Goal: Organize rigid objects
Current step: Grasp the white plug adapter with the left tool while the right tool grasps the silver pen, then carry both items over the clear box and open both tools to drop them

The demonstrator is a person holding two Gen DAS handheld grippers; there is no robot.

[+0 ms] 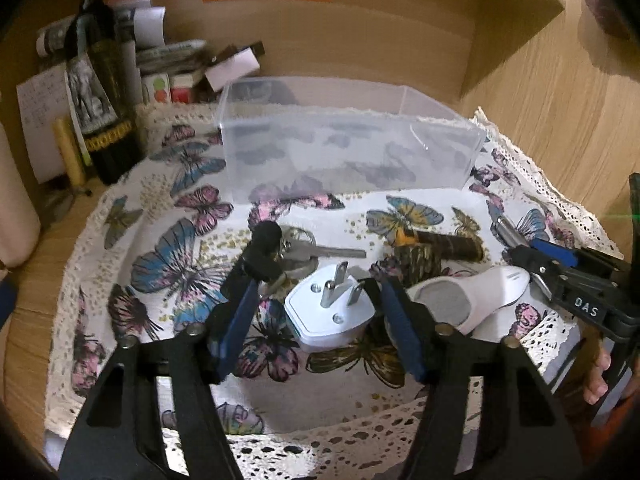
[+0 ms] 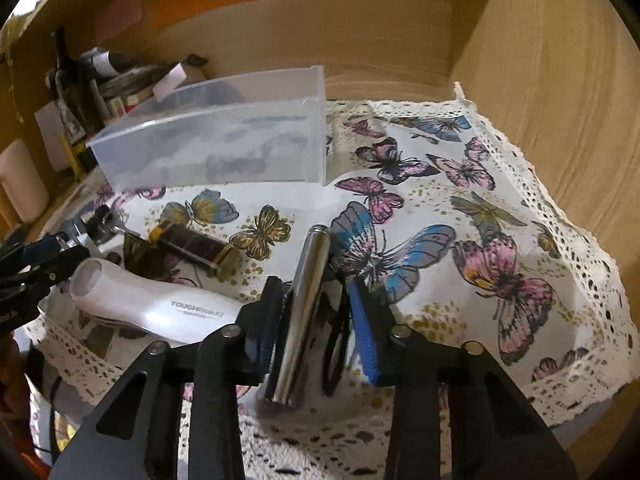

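Your left gripper (image 1: 314,304) and right gripper (image 2: 316,312) are black, with blue-padded fingers (image 1: 236,328), silver screws; one reads "DAS".

bin (image 1: 344,148) blocking rear, cloth (image 2: 500,208) open right

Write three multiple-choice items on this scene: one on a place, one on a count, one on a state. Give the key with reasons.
1. Where does the white plug adapter lie?
A. inside the clear bin
B. on the butterfly cloth, between the left tongs' fingers
C. on the wooden shelf

2. How many metal prongs show on the adapter?
A. one
B. three
C. five

3. What do the right tongs have between their fingers?
A. the silver metal tube
B. a key
C. nothing

Key:
1 B: it rests on the butterfly cloth between the left tongs, in front of the clear bin.
2 B: three prongs stand up.
3 A: the tube lies between the fingers.
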